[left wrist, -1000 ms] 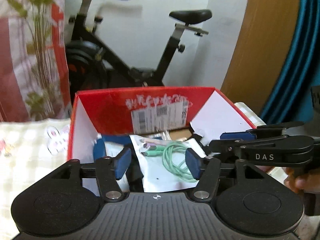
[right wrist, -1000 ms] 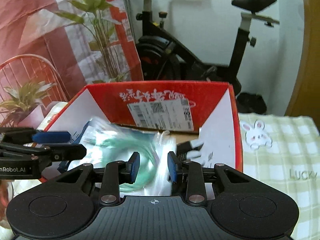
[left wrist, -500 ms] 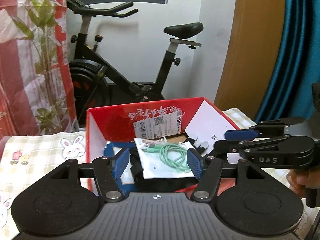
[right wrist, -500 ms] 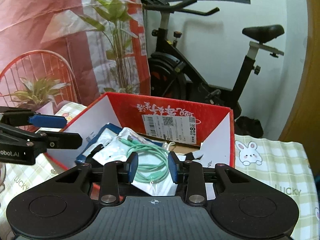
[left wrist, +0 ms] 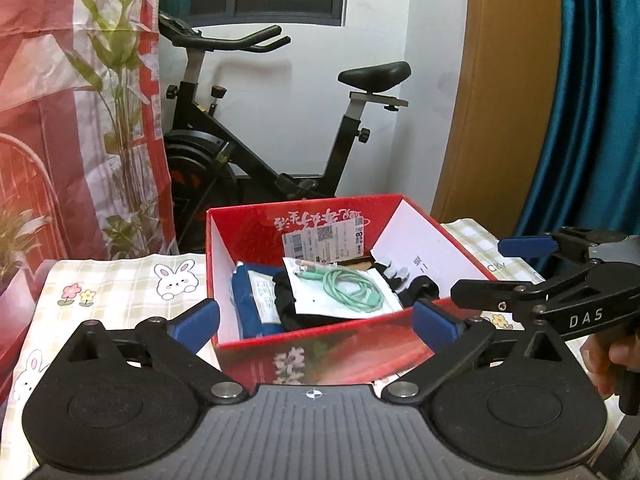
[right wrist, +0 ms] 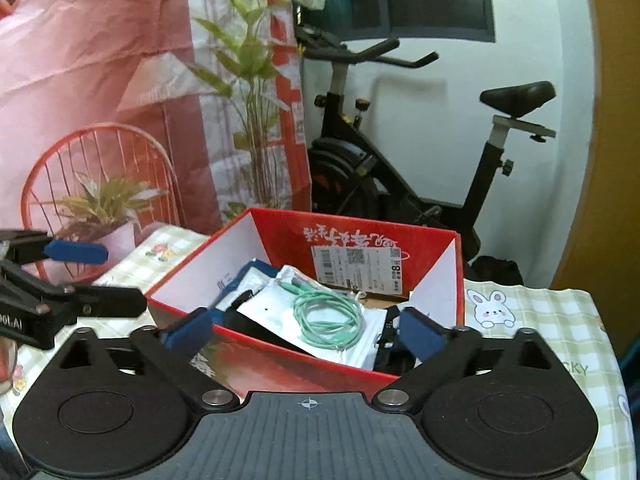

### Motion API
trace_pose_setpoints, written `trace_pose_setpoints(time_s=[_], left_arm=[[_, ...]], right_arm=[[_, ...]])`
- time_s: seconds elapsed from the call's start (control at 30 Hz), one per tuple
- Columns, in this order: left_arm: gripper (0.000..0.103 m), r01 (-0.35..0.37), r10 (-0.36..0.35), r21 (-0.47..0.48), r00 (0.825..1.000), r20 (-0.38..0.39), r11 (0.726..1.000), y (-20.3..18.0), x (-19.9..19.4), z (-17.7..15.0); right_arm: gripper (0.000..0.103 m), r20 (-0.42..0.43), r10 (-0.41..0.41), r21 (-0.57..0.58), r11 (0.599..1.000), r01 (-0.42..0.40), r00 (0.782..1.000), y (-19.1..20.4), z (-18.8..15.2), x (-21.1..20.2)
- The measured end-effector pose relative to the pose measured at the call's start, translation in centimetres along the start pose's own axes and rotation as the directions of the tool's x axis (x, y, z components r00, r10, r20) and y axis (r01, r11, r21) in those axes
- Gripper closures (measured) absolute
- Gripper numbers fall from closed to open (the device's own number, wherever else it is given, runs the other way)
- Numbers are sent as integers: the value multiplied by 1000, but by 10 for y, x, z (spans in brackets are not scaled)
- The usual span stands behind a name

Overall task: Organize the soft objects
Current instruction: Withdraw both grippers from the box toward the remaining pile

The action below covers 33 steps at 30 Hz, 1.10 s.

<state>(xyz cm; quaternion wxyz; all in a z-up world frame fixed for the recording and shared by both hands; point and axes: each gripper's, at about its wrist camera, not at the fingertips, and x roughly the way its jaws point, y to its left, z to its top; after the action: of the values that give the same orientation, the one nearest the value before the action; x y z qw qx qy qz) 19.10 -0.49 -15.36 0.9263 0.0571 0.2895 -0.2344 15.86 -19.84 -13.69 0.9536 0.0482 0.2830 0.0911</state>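
A red cardboard box [left wrist: 256, 216] [right wrist: 424, 236] stands on a checked tablecloth. Inside lie a clear bag with a coiled green cable [left wrist: 352, 290] [right wrist: 328, 314], a blue packet [left wrist: 256, 304], black fabric [left wrist: 288, 312] and other soft items. My left gripper [left wrist: 316, 326] hovers in front of the box's near wall, its jaws opening wide with nothing held between them. My right gripper [right wrist: 306, 334] is likewise before the box, jaws opening, nothing gripped. Each gripper shows at the edge of the other's view.
A black exercise bike [left wrist: 280, 152] [right wrist: 400, 184] stands behind the table against a white wall. A red-and-white curtain and plants [right wrist: 248, 92] are at the left, a potted plant [right wrist: 100, 216] on the table's left, a teal curtain [left wrist: 580, 100] at the right.
Both grippers have drawn back and up out of the box, and their jaws have spread wide. The bag with the green cable now lies in the box.
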Motion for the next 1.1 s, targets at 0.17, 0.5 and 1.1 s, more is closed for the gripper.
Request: trace_pose_setpoints(time_s=[0.17,0.5,1.1], left_arm=[[0,11,-11,-7,1000,12,1000,-6,-18,-11],[0,-4,5,-17,1000,24,1000,-19,-45,-40],[0,-10,6,-82,999,-52,997,-30,-45,-100]], right_arm=[[0,29,-3,11,1000,3,1000,7,-8,-20],[0,64,-34,21,999,32,997,13,-44,-55],[0,33,-115,-12,993,115,993,32,-130,-78]])
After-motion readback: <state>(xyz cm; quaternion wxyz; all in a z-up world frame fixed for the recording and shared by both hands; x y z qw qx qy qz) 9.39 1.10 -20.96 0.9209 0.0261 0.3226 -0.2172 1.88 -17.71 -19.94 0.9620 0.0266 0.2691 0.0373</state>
